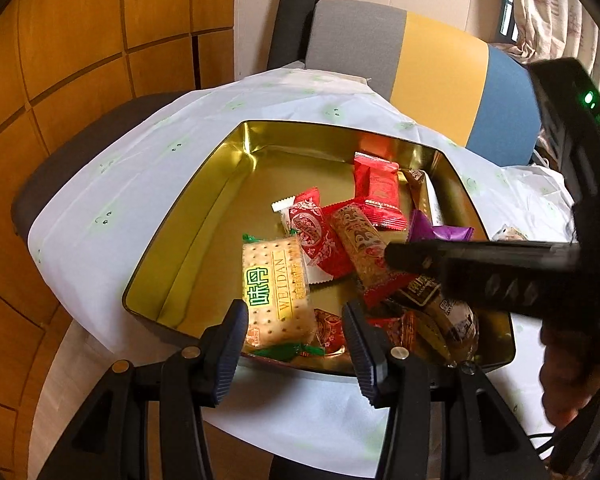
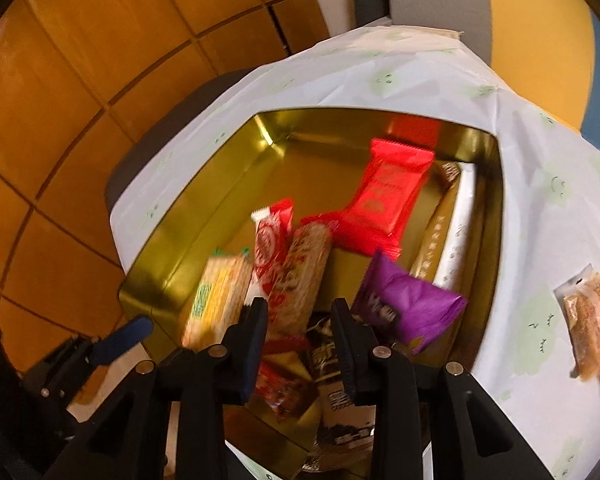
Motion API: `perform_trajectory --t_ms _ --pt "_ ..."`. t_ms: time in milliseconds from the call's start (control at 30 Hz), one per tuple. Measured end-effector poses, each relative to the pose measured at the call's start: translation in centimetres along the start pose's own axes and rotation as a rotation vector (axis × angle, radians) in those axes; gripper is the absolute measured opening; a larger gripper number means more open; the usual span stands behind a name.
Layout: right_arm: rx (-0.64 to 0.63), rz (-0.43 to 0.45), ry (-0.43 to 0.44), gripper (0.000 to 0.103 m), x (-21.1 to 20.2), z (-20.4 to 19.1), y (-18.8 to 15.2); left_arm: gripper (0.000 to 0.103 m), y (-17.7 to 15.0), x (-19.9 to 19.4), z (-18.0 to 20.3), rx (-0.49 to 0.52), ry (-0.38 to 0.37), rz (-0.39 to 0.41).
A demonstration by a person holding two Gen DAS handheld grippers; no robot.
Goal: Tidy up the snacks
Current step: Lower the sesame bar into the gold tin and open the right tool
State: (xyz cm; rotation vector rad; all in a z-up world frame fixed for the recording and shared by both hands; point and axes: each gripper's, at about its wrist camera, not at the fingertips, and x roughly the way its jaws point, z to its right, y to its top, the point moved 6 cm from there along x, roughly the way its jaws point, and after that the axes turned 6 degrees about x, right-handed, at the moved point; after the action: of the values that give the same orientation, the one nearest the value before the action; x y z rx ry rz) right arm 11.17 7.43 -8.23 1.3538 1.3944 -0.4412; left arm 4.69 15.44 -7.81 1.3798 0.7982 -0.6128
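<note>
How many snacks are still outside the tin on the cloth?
1 clearly: a clear-wrapped brown snack on the cloth, right of the gold tin. Another packet seems to peek in at the frame edge; more may be hidden.

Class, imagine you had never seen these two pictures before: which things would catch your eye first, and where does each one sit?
First comes the shiny gold tin on the pale cloth, with wrapped snacks heaped at its near right. A green-lettered cracker pack lies by the near rim, just beyond the open left gripper. A bright red packet sits toward the far side, and a purple packet lies beside the right gripper, whose jaws are opening with nothing gripped.
</note>
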Motion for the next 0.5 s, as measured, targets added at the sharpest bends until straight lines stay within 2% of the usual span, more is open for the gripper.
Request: perform_trajectory --t_ms 100,200,333,500 --pt "-0.026 -0.017 -0.038 0.033 0.8 -0.2 -0.9 0.049 0.1 -0.3 0.0 0.002 0.003 0.006" --pt "-0.033 -0.003 -0.028 0.033 0.2 -0.4 -1.3 0.049 0.3 -0.5 -0.1 -0.001 0.004 0.012" --pt "-0.037 0.053 -0.009 0.033 -1.9 -0.6 -1.4 0.049 0.3 -0.8 0.1 0.004 0.002 0.019" --pt "-0.029 0.114 -0.027 0.033 -4.6 0.2 -1.9 0.05 0.4 -1.1 0.5 0.013 -0.003 0.026"
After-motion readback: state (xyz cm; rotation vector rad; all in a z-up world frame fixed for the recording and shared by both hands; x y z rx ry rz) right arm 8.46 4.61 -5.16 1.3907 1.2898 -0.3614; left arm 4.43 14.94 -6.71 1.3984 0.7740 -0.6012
